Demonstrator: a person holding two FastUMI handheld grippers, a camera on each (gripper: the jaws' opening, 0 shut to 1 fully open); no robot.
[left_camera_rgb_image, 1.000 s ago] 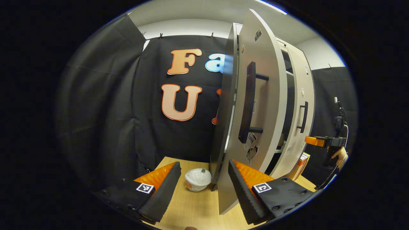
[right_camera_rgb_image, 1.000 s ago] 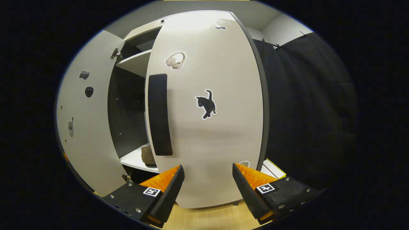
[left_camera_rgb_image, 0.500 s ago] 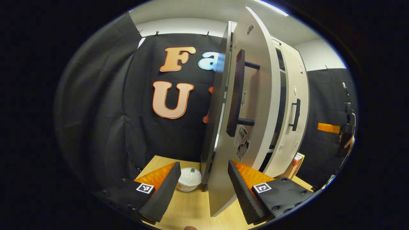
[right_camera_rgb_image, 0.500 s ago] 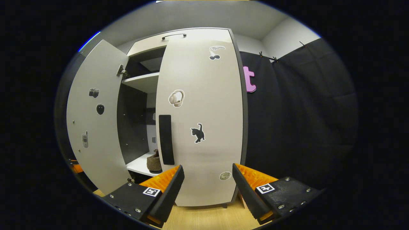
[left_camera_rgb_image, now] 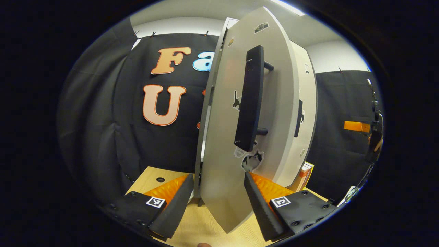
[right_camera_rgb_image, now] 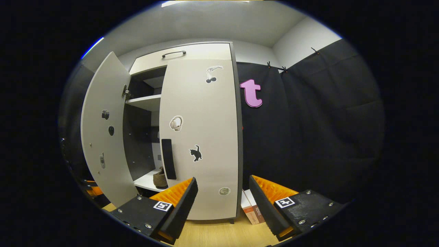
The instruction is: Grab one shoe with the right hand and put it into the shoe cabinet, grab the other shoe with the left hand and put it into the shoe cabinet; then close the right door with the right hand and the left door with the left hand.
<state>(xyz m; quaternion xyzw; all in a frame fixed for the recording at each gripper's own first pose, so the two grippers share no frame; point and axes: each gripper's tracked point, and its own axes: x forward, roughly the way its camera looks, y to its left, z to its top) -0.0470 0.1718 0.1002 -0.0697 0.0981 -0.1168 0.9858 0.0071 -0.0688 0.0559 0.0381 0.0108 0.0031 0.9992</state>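
The white shoe cabinet [right_camera_rgb_image: 192, 54] stands ahead in the right gripper view. Its right door [right_camera_rgb_image: 205, 164] looks shut against the front. Its left door [right_camera_rgb_image: 103, 154] stands open. One brown shoe [right_camera_rgb_image: 160, 178] sits on the lower shelf in the gap. My right gripper [right_camera_rgb_image: 223, 202] is open and empty, well back from the right door. In the left gripper view the left door [left_camera_rgb_image: 223, 164] is very close, with its black handle [left_camera_rgb_image: 249, 99] facing me. My left gripper [left_camera_rgb_image: 217, 202] is open, the door's lower edge showing between its fingers. The right gripper [left_camera_rgb_image: 356, 126] shows far right.
A wooden board [right_camera_rgb_image: 219, 233] lies under the cabinet. A couple of boxes [right_camera_rgb_image: 250, 210] lean beside the cabinet's right side. A small round hole [left_camera_rgb_image: 160, 179] marks the board near the left gripper. Black cloth walls close in all around.
The right gripper has drawn back from the right door, which now looks shut. The left door has swung round and now shows its handle side to the left gripper, hiding the white bowl.
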